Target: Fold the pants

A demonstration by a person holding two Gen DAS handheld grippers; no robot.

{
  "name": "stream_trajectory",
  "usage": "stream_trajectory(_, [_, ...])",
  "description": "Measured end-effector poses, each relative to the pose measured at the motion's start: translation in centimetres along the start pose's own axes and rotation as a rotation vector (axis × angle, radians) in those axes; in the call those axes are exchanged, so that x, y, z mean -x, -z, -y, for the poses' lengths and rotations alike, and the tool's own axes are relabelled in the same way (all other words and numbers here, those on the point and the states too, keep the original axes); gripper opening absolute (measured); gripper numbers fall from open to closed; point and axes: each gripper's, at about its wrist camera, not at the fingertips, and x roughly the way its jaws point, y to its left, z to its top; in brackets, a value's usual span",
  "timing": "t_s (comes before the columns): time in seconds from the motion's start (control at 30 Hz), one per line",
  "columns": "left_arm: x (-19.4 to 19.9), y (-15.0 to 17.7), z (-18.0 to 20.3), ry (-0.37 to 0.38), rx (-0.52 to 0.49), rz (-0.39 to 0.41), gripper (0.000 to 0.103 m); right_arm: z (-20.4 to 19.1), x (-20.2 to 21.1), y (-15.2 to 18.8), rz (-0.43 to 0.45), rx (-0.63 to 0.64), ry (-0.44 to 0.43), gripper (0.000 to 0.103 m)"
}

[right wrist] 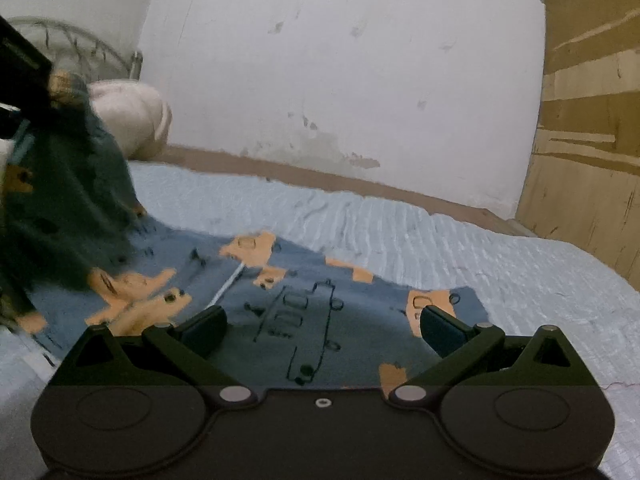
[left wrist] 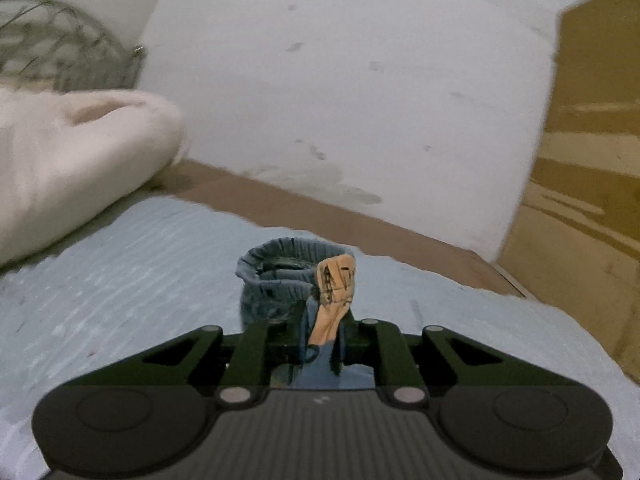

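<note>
My left tool [left wrist: 320, 332] is clamped on the blue cotton pants with orange patches and black line drawings [right wrist: 288, 304], pinching a bunch of the gathered elastic waistband [left wrist: 288, 264] between its two black fingers. The waistband stands up in a loop just ahead of the fingertips, with an orange patch folded against its right side, and it is lifted clear of the pale blue ribbed bedsheet [left wrist: 120, 264] below.

My right tool [right wrist: 320, 330] hangs with its fingers wide apart and nothing between them. Most of the pants lie spread flat on the bed directly under and ahead of it, a black drawing sitting in the gap between the fingers. To its left the cloth rises steeply off the sheet as a dark, blurred drape up to my left tool [right wrist: 24, 80] at the edge of that view; I think the whole waistband end is raised, though the blur makes it hard to be sure.

A cream pillow [left wrist: 72, 152] lies at the head of the bed, beside a grey metal bed frame [left wrist: 60, 48] and the white wall [left wrist: 340, 80].
</note>
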Motion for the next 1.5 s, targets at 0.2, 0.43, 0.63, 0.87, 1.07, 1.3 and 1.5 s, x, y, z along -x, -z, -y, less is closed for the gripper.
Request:
stream_trajectory(0.2, [-0.3, -0.5, 6.0, 0.068, -0.126, -0.028, 0.015, 3.5, 2.5, -1.1, 0.062, -0.052, -0.049, 0.102])
stream_trajectory(0.43, [-0.8, 1.6, 13.6, 0.160, -0.310, -0.083, 0.015, 10.2, 5.5, -0.6, 0.081, -0.067, 0.077, 0.102])
stream_trajectory(0.63, [-1.7, 4.4, 18.8, 0.237, -0.451, -0.173, 0.015, 15.0, 6.3, 1.2, 0.075, -0.169, 0.204, 0.102])
stream_trajectory(0.87, [-3.2, 8.7, 22.1, 0.230, -0.574, -0.282, 0.017, 17.7, 6.3, 3.3, 0.052, -0.273, 0.248, 0.102])
stream_trajectory(1.07, [-2.8, 9.9, 20.8, 0.288, -0.541, -0.333, 0.065, 17.6, 5.9, 3.8, 0.039, -0.274, 0.236, 0.102])
stream_trajectory(1.3, [-1.4, 8.2, 18.6, 0.264, -0.453, -0.289, 0.096, 17.7, 5.3, 4.1, 0.037, -0.278, 0.227, 0.102])
stream_trajectory(1.5, [-1.0, 6.1, 14.2, 0.118, -0.303, -0.251, 0.102, 17.4, 5.7, 4.3, 0.079, -0.284, 0.130, 0.102])
